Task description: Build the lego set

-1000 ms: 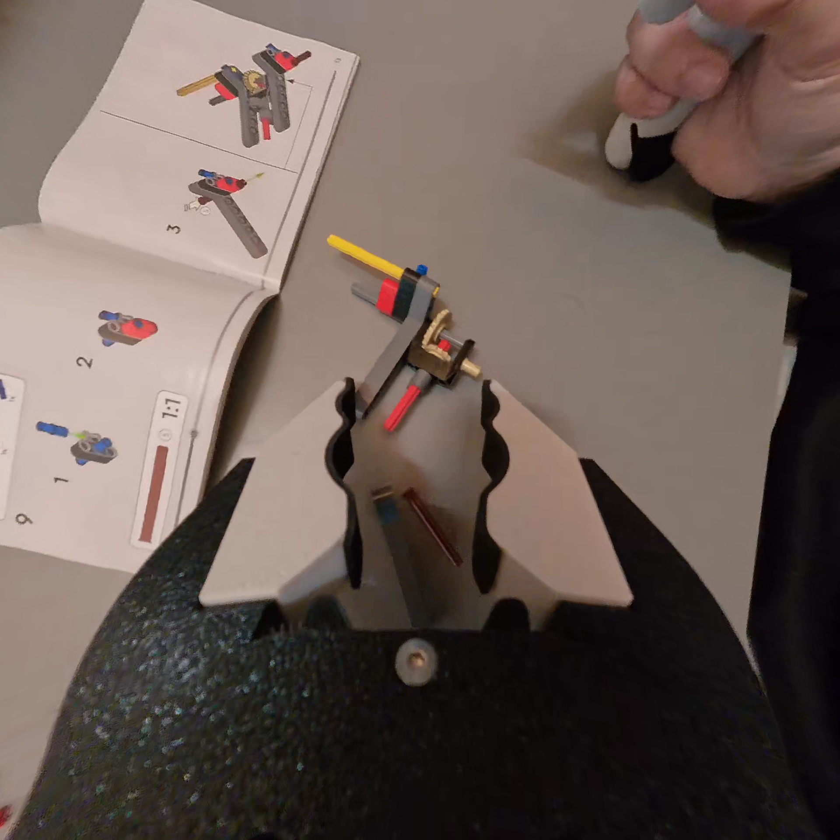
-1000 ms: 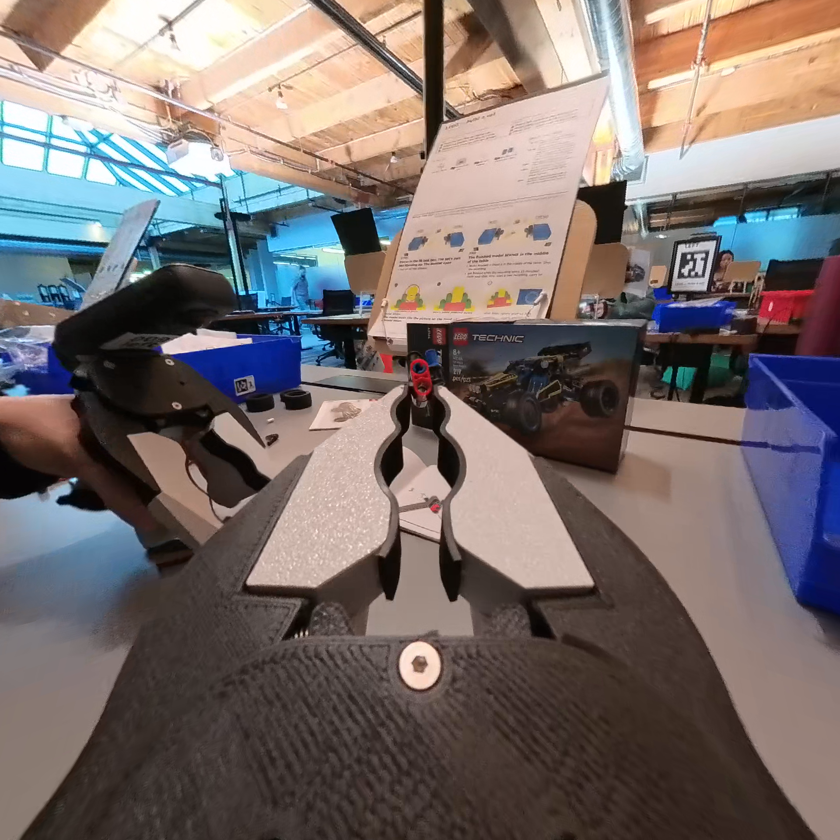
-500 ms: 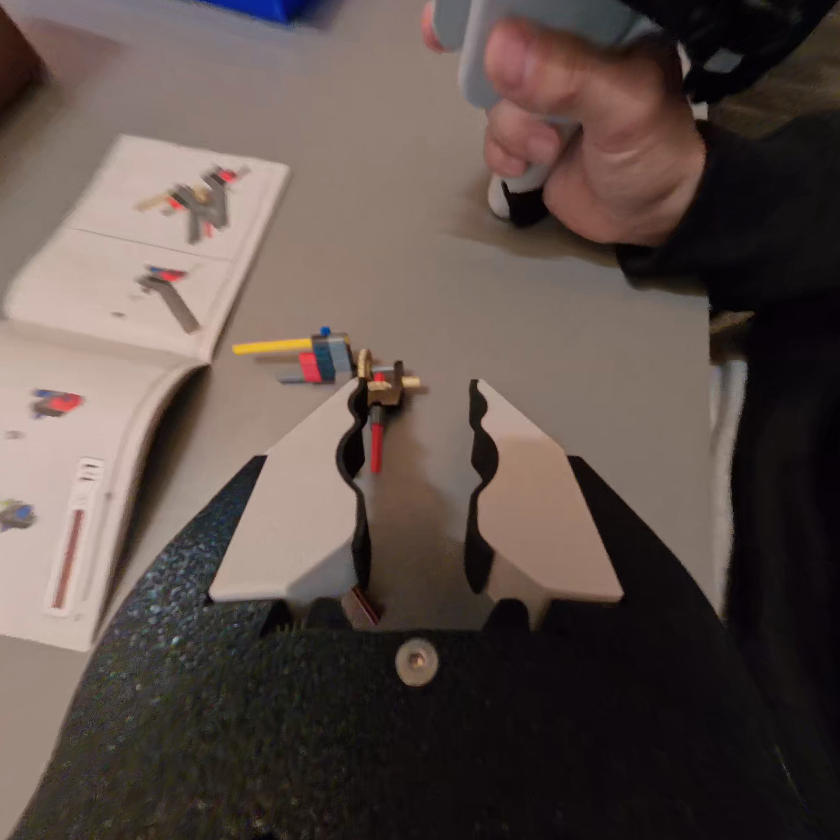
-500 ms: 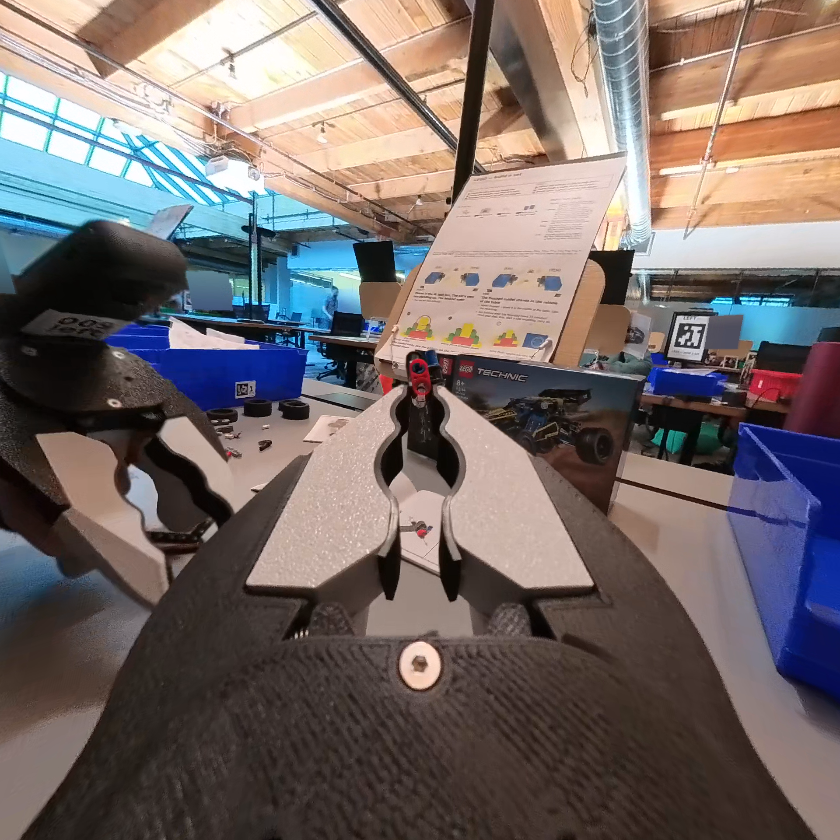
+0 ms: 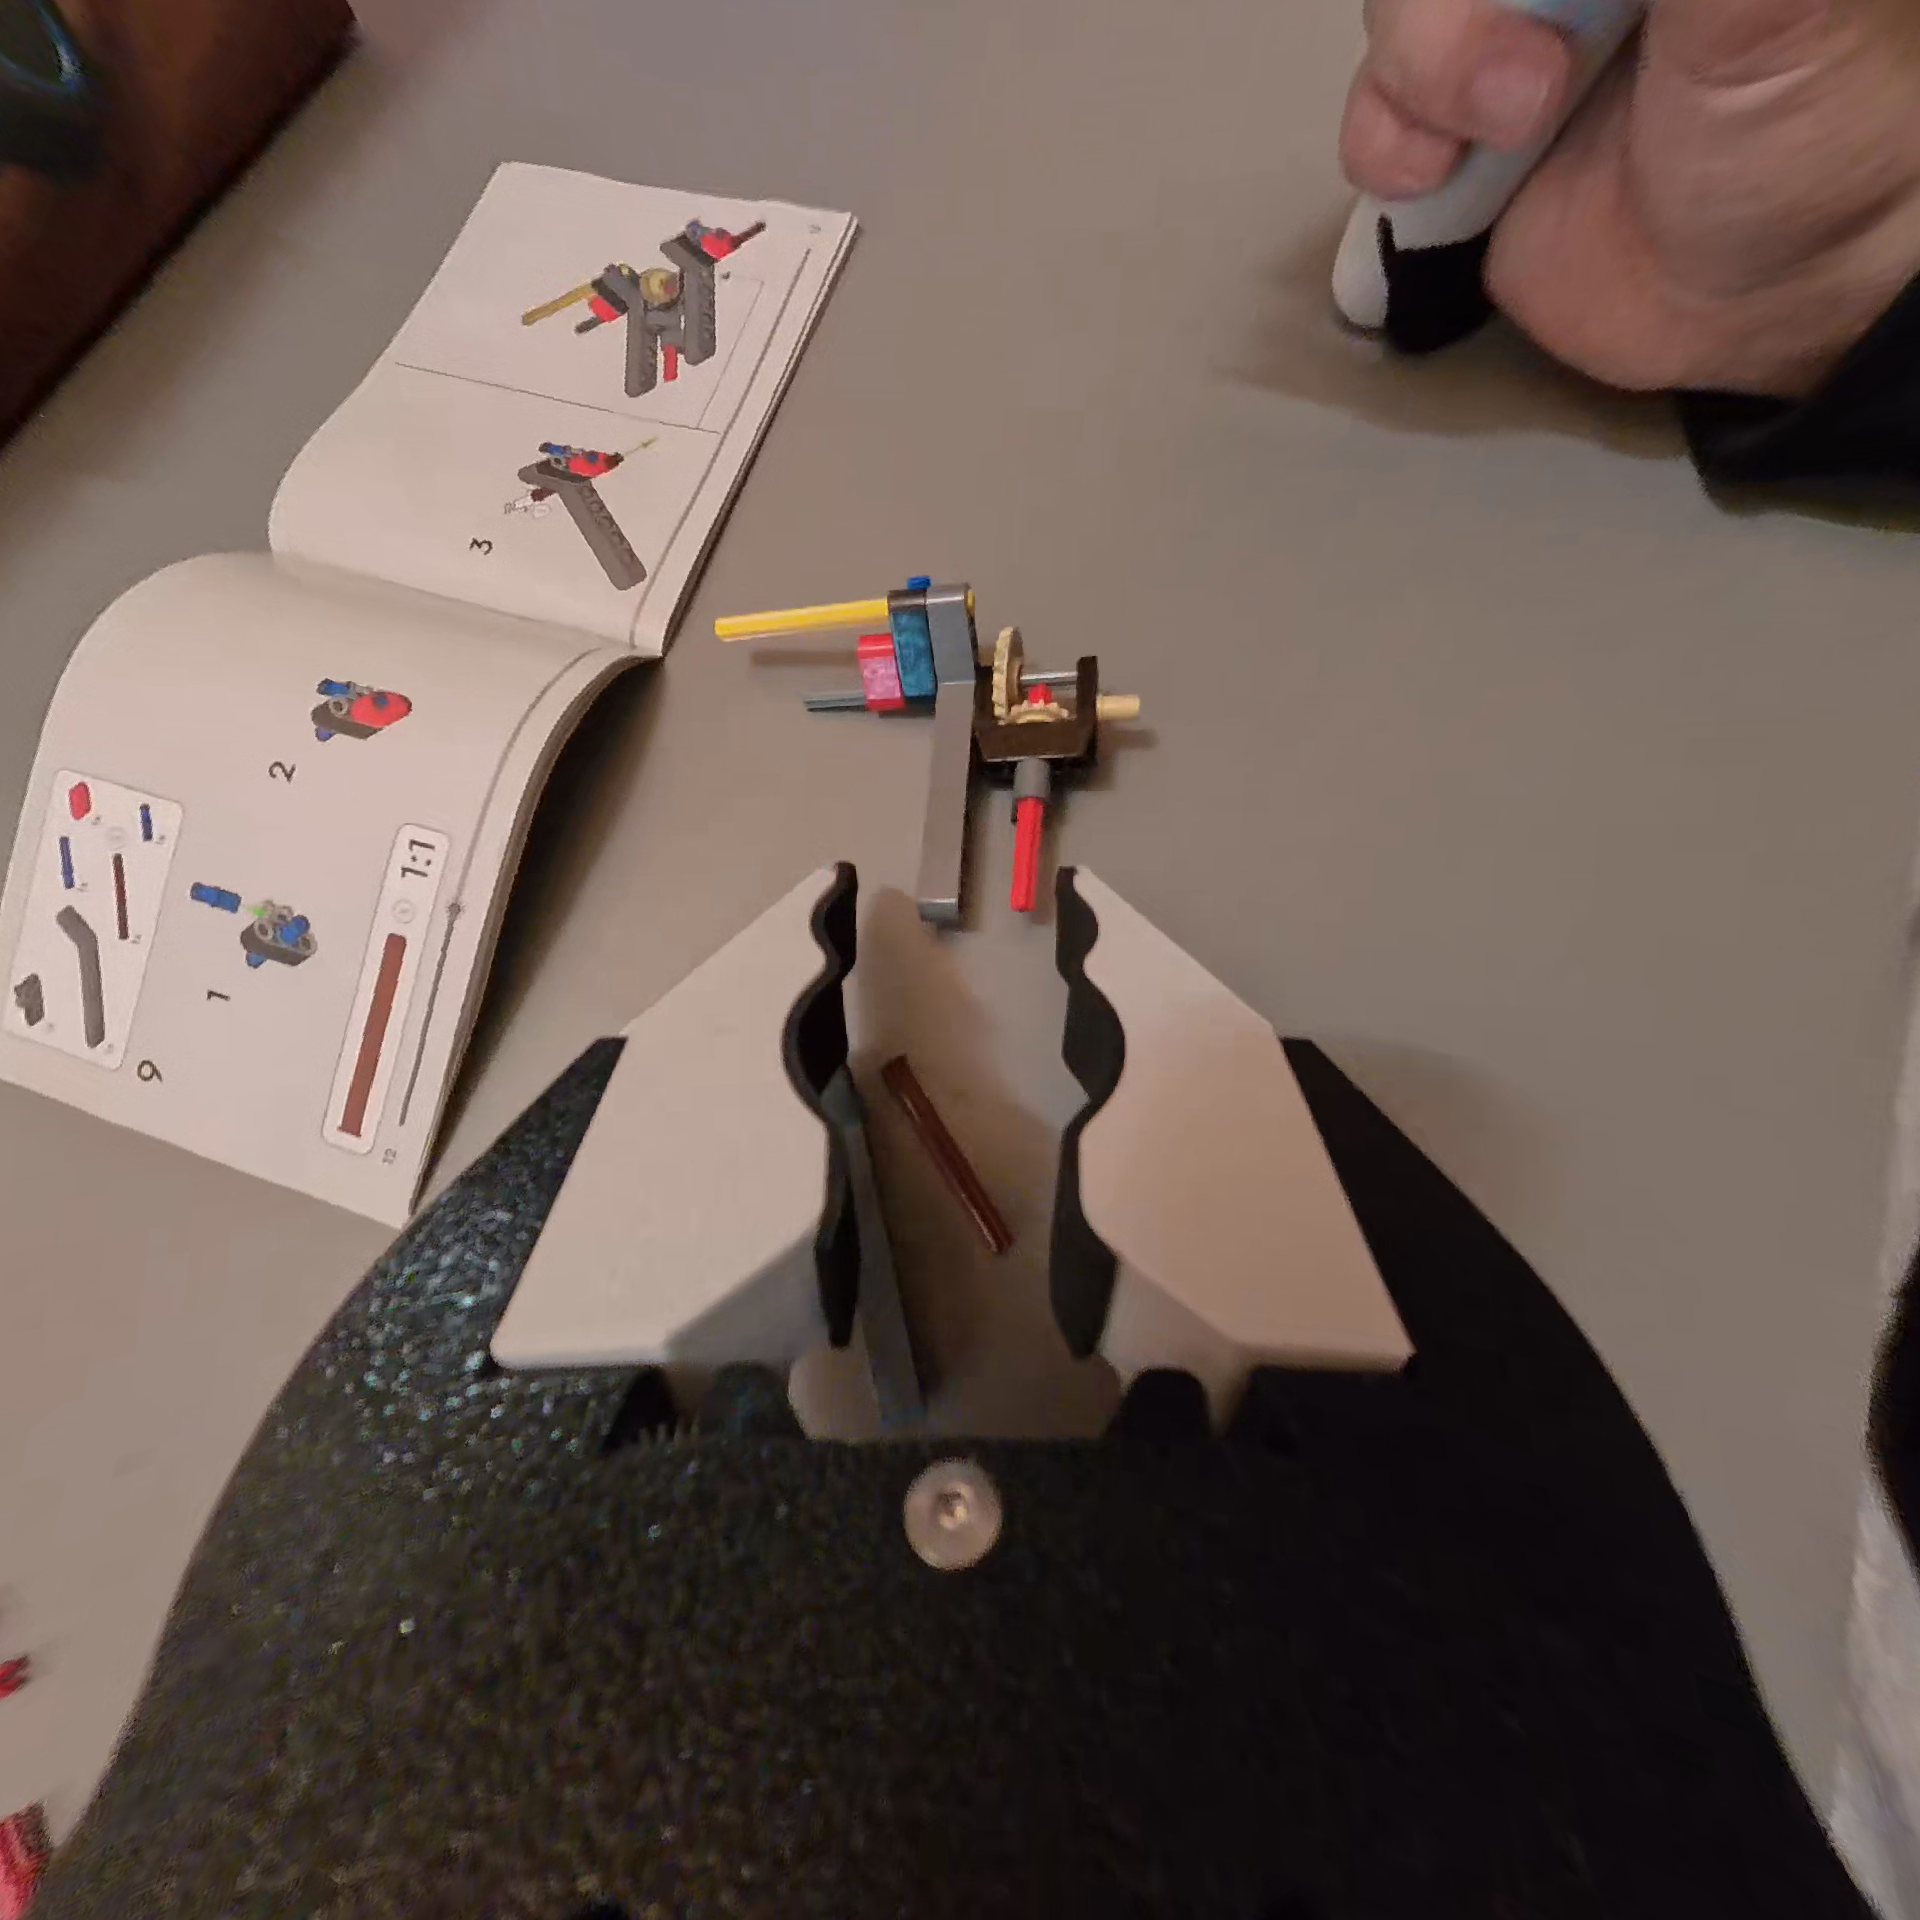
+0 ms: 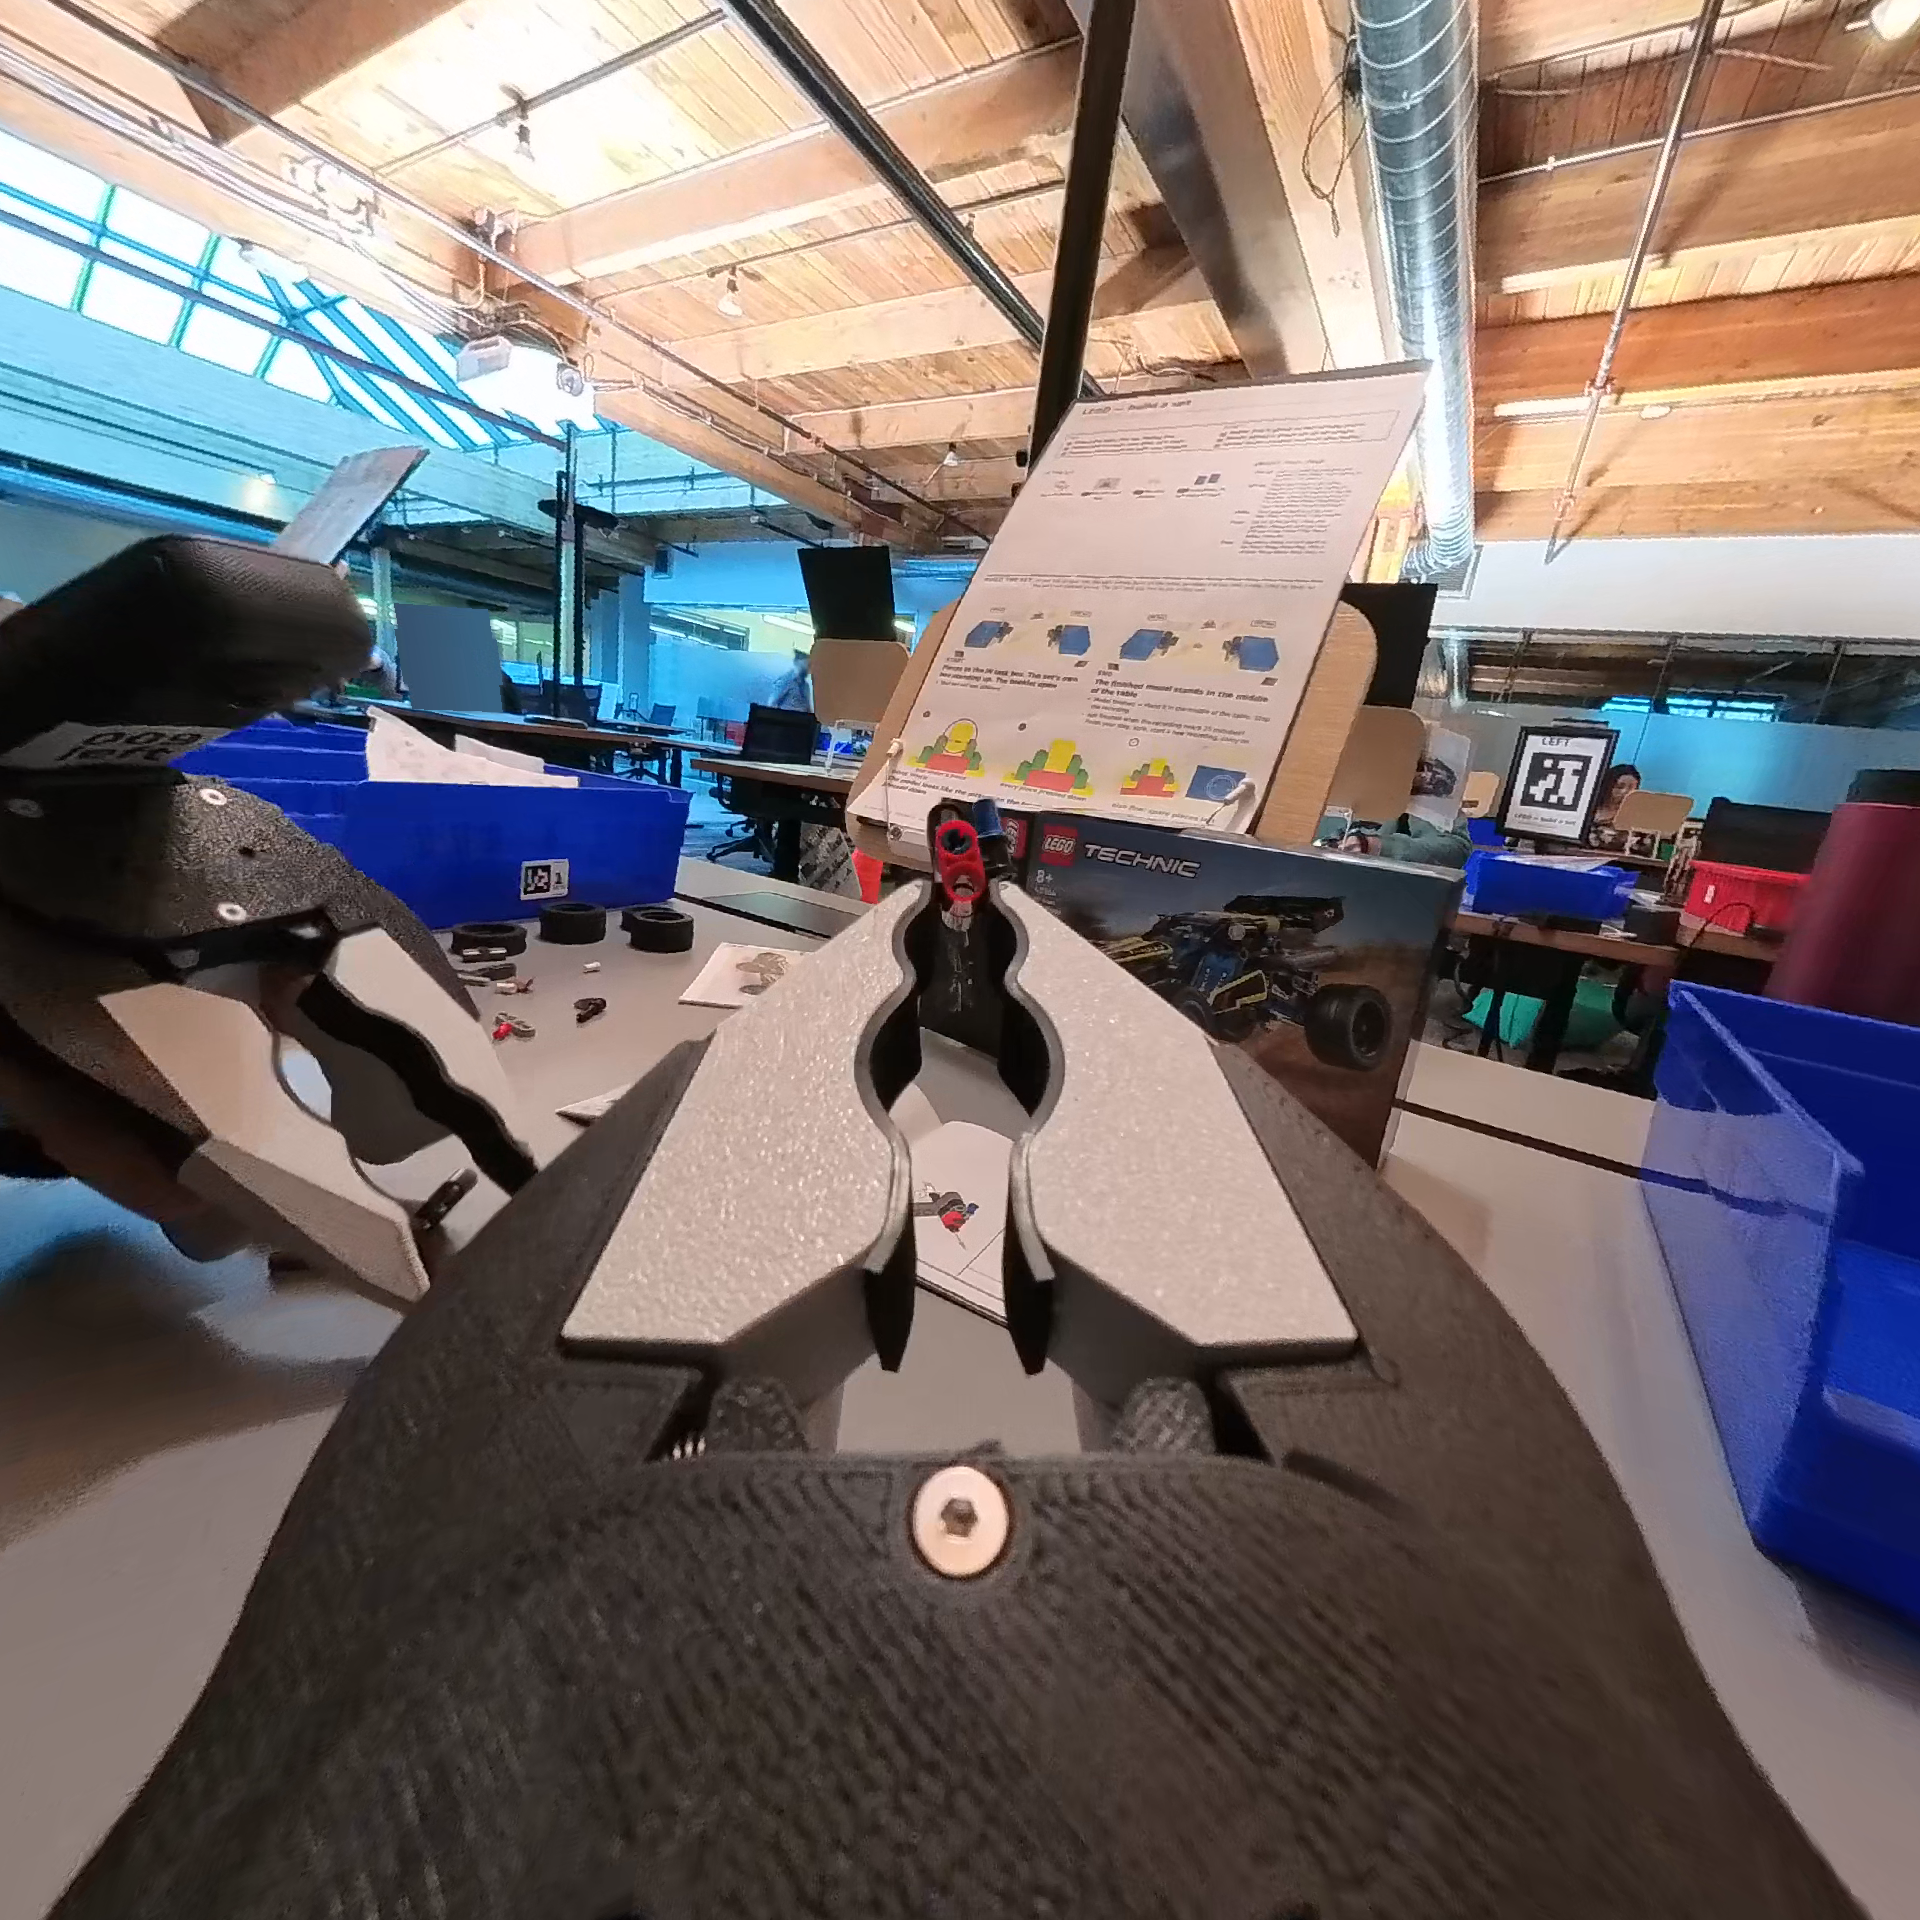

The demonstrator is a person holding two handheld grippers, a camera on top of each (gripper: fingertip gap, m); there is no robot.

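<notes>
A partly built lego assembly (image 5: 971, 707) with a yellow axle, a grey beam, tan gears and a red axle lies on the grey table (image 5: 1351, 831). My left gripper (image 5: 956, 894) is open and hovers just short of it. A dark red axle (image 5: 945, 1153) and a dark grey beam (image 5: 871, 1257) lie on the table under the gap between its fingers. My right gripper (image 6: 961, 888) is shut on a small red, black and blue lego piece (image 6: 956, 844) and holds it up above the table. The left gripper also shows in the right wrist view (image 6: 343, 1049).
An open instruction booklet (image 5: 416, 675) lies left of the assembly. The hand on the right gripper's handle (image 5: 1662, 187) is at the far right. A lego box (image 6: 1226, 956), an instruction board (image 6: 1164, 623), blue bins (image 6: 1787, 1247), black tyres (image 6: 577, 920) and small loose parts (image 6: 514, 1023) stand on the table. Tip to tip, the grippers are about 20 centimeters apart.
My left gripper dipped toward the assembly, then drew back, so the dark red axle and dark grey beam show between its fingers again. The right gripper keeps hold of its piece.
</notes>
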